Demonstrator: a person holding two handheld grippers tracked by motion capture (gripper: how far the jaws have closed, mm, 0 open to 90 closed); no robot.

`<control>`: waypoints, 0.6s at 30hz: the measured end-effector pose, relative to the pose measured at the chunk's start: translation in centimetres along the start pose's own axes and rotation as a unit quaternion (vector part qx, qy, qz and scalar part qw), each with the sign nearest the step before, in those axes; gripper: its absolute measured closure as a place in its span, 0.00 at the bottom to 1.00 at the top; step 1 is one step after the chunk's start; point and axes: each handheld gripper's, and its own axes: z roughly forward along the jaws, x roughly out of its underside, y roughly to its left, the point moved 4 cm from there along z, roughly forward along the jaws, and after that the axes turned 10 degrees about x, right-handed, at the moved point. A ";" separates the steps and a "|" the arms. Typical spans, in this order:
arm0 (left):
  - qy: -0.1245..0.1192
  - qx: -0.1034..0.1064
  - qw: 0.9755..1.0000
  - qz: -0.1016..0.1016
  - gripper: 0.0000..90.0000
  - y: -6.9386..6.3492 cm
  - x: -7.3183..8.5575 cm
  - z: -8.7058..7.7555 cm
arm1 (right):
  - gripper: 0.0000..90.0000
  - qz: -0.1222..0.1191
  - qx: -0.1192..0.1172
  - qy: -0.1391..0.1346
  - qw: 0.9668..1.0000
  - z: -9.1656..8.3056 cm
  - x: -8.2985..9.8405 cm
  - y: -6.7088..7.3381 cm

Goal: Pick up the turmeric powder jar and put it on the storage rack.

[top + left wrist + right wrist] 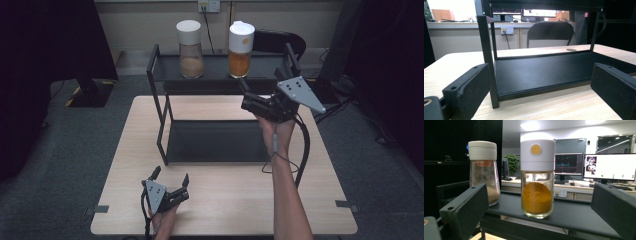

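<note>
A black two-tier rack [162,107] stands on the wooden table [230,200]. On its top shelf [574,213] stand two white-capped glass jars: one with brown powder [190,49] [484,175] and one with orange powder [240,49] [537,195]. My right gripper [261,82] [539,202] is raised at the top shelf's front edge, open and empty, facing the orange jar a short way off. Low near the table's front left, my left gripper [171,176] [539,82] is open and empty, looking at the rack's bottom shelf [541,72].
The rack's front left post [487,62] stands close before the left gripper's left finger [469,87]. A dark chair [550,33] is behind the table. Monitors [610,166] line a desk beyond the rack. Bare tabletop lies in front of the rack.
</note>
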 end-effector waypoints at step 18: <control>0.000 0.000 1.000 0.002 0.03 0.0 0.0 0.0 | 0.00 -0.002 -0.003 -0.008 1.000 -3.4 1.5 -0.9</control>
